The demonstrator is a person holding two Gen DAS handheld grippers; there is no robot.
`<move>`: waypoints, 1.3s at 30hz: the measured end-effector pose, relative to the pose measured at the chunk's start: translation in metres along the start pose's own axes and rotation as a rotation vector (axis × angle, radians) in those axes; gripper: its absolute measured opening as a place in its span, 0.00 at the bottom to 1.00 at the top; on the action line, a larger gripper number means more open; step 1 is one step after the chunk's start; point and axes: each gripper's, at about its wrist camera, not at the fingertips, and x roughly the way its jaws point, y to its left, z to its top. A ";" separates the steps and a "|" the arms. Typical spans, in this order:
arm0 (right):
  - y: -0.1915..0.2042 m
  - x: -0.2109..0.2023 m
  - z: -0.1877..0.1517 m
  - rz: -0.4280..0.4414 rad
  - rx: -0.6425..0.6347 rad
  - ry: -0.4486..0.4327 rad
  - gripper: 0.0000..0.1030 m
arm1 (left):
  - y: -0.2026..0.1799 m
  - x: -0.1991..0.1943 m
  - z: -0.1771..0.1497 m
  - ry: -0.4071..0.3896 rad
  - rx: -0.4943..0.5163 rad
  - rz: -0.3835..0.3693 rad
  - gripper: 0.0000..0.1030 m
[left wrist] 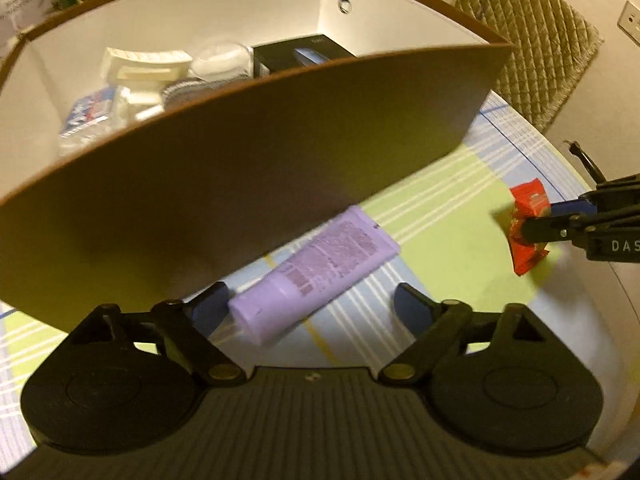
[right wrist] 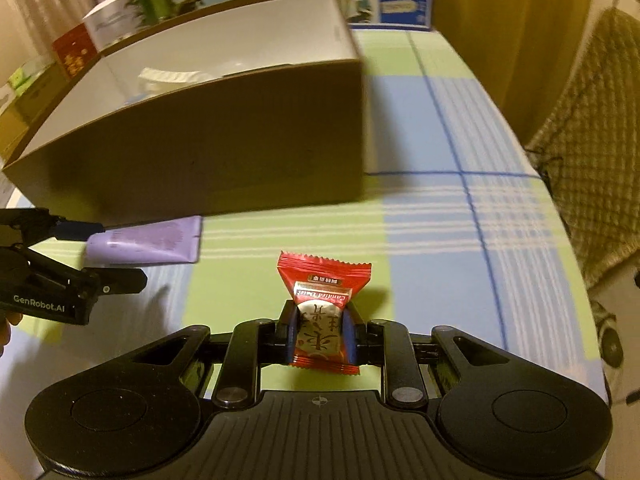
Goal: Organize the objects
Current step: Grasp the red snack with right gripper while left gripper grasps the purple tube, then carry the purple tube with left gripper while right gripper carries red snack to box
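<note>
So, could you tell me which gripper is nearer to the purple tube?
Left. The left gripper is open around the purple tube; the right gripper sits off to the side, shut on a red candy.

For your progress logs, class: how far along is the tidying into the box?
Done: several items, including a black carton, lie inside the brown cardboard box. In hand: the right gripper clamps a red candy wrapper. Left: the lilac tube lies on the checked tablecloth between the open left gripper fingers.
</note>
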 end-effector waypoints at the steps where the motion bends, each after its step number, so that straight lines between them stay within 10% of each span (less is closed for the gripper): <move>1: -0.002 -0.002 -0.001 -0.004 0.007 0.000 0.20 | -0.003 0.001 0.000 0.007 0.007 -0.002 0.77; 6: -0.010 -0.007 -0.006 -0.018 0.033 0.003 0.20 | -0.025 -0.001 -0.003 0.039 0.039 -0.075 0.63; 22: -0.023 -0.016 -0.016 -0.003 0.050 0.005 0.20 | -0.042 0.015 0.020 0.058 0.010 0.059 0.29; 39: 0.061 -0.007 -0.027 0.254 -0.255 0.080 0.20 | -0.011 -0.060 -0.075 0.104 -0.433 0.281 0.28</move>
